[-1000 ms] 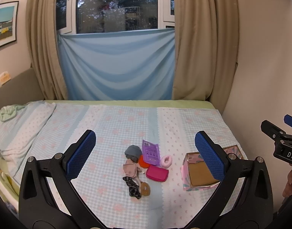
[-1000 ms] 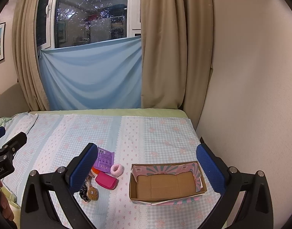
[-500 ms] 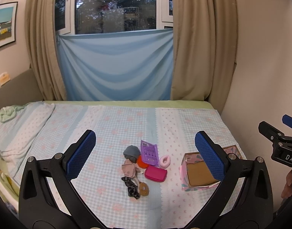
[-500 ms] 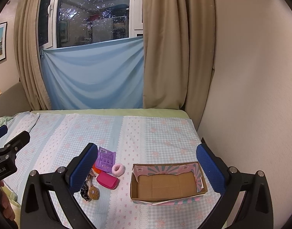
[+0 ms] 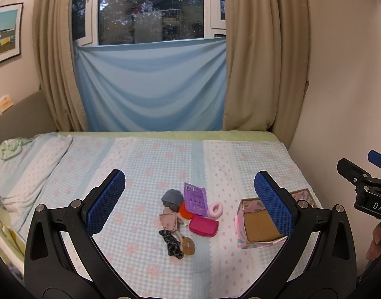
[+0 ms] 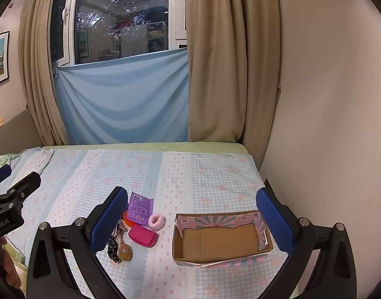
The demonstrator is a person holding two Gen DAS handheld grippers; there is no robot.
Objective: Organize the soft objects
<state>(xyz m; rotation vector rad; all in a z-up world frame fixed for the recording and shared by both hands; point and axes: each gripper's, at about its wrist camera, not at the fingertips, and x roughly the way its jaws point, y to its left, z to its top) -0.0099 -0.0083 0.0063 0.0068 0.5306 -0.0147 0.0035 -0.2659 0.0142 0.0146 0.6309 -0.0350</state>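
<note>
A small pile of soft items lies on the checked bedspread: a grey bundle (image 5: 171, 196), a purple packet (image 5: 195, 198), a pink scrunchie (image 5: 215, 209), a magenta pouch (image 5: 204, 226), an orange piece (image 5: 185, 211), a beige pouch (image 5: 168, 220), a black scrunchie (image 5: 171, 243) and a brown round piece (image 5: 188, 245). An empty cardboard box (image 6: 216, 220) with a pink-patterned outside stands to the right of the pile. My left gripper (image 5: 190, 199) hovers open above the pile, touching nothing. My right gripper (image 6: 192, 219) is also open, held above the box and the magenta pouch (image 6: 143, 235).
The bed (image 5: 153, 159) runs back to a window with a blue cloth (image 5: 150, 87) and beige curtains. A wall (image 6: 327, 124) borders the bed on the right, close to the box. A pillow (image 5: 23, 167) lies at the left. A person's hand (image 6: 6, 269) holds the left gripper's handle.
Both views have shifted only slightly, with the pile and box sitting a little higher in the left wrist view. Nothing was taken hold of or moved.
</note>
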